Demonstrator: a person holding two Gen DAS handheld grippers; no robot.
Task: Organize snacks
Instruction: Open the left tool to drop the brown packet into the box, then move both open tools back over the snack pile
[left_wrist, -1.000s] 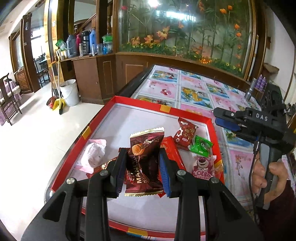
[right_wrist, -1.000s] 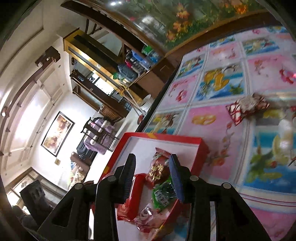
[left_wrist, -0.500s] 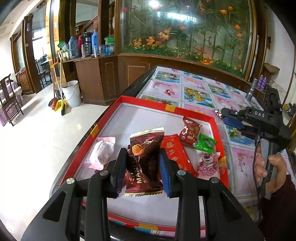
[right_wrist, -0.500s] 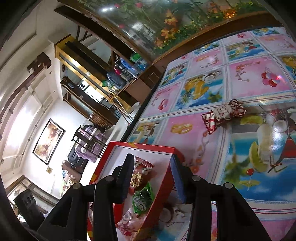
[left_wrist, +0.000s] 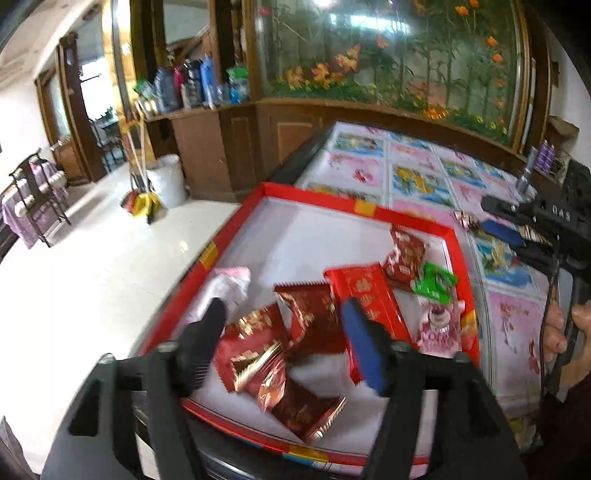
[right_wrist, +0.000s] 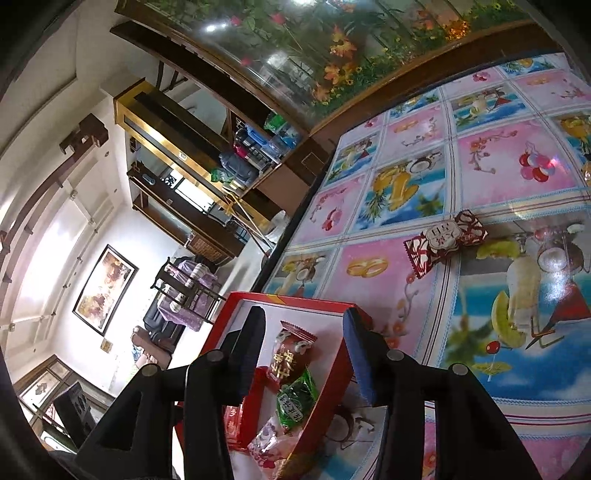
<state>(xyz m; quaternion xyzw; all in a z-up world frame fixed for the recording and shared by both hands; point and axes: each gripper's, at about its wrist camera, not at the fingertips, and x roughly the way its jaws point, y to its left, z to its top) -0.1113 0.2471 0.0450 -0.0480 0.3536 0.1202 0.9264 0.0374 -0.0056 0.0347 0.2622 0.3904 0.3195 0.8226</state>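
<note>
Most snacks already lie in the red tray (left_wrist: 458, 251), lower centre; your left gripper (left_wrist: 284, 332) is opening, empty. One wrapped candy (right_wrist: 445, 243) waits on the tablecloth, right of centre; your right gripper (right_wrist: 303, 343) is opening, empty.

Setting: domestic living and dining room.
Furnishing: dark wooden cabinet (left_wrist: 229, 147) along the far wall, with a large flower-painted glass panel (left_wrist: 388, 55) above it.
Table: covered with a cartoon-and-fruit-patterned tablecloth (right_wrist: 498, 177).
Housekeeping items: white bucket (left_wrist: 168, 181) and broom (left_wrist: 142, 184) standing on the pale tiled floor (left_wrist: 92, 277); bottles and jugs (left_wrist: 192, 85) crowded on the cabinet top.
Decoration: framed painting (right_wrist: 105, 290) on the white wall.
Seating: dark wooden chair with purple cover (left_wrist: 31, 199) near the doorway.
</note>
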